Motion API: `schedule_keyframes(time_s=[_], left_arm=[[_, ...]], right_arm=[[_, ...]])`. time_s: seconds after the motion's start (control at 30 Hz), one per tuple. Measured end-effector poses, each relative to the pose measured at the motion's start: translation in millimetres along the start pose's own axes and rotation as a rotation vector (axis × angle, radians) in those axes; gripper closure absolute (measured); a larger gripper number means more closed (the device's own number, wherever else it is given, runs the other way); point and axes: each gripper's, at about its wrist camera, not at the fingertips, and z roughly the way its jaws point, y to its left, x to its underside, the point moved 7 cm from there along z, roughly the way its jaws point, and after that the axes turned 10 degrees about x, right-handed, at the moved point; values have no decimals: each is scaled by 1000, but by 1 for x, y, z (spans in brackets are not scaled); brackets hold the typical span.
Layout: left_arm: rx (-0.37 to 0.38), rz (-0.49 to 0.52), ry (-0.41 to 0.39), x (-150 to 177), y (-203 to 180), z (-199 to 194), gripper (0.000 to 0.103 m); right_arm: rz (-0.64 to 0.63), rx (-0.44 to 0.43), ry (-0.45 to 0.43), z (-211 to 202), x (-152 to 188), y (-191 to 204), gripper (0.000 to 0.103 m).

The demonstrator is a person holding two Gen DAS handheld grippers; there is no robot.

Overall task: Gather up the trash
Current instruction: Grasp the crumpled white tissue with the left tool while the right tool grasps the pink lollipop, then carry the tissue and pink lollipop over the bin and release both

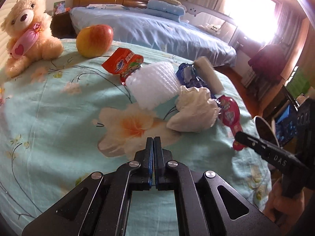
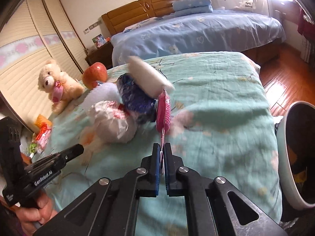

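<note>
Trash lies in a heap on the green flowered bedspread (image 1: 59,108): an orange-red snack wrapper (image 1: 123,62), white foam netting (image 1: 152,82), a blue wrapper (image 1: 186,74), a white roll (image 1: 208,74) and a crumpled white bag (image 1: 194,111). A pink-red wrapper (image 2: 163,110) stands on edge, and my right gripper (image 2: 162,147) is shut on its lower tip. From the left wrist view, that gripper (image 1: 238,136) bites the same wrapper (image 1: 229,114). My left gripper (image 1: 153,139) is shut with nothing in it, just short of the white bag. It also enters the right wrist view (image 2: 79,149) from the left.
A teddy bear (image 1: 29,31) and an apple (image 1: 94,40) sit at the bed's far left. A white bin with a dark liner (image 2: 285,157) stands at the bed's right edge. A second bed with blue sheets (image 1: 157,31) lies beyond, with wooden floor (image 2: 279,82) to the right.
</note>
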Motion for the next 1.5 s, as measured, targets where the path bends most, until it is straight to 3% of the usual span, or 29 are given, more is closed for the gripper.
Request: schedule_keyframes(time_s=[0.07, 0.13, 0.17, 0.2, 0.27, 0.43, 0.47, 0.5, 0.57, 0.67, 1.03, 1.5], left_arm=[[25, 7, 4, -4, -6, 1, 101], [38, 29, 10, -8, -14, 4, 93], [39, 44, 10, -9, -19, 5, 75], [34, 59, 6, -12, -23, 7, 47], [20, 91, -10, -18, -30, 13, 25], [27, 156, 10, -29, -49, 35, 25], [2, 180, 14, -30, -52, 42, 35], [-9, 195, 31, -30, -55, 48, 62], [-11, 206, 53, -29, -58, 57, 67], [-3, 217, 50, -26, -60, 54, 83], [102, 199, 40, 13, -87, 16, 84], [200, 295, 76, 28, -165, 29, 84]], right_arm=[[-2, 8, 0, -4, 2, -2, 99], [-2, 25, 0, -6, 2, -7, 99], [1, 36, 1, -7, 3, -12, 99], [10, 40, 3, -8, 3, -16, 99], [20, 48, 2, -10, 4, -24, 99], [44, 51, 0, -12, 6, -37, 99], [47, 53, 0, -12, 7, -39, 99], [53, 51, 2, -11, 9, -40, 99], [63, 47, 4, -11, 11, -43, 99], [69, 40, 0, -14, 13, -43, 99], [73, 21, -32, -39, 24, -48, 99], [171, 97, -78, -77, 41, -108, 99]])
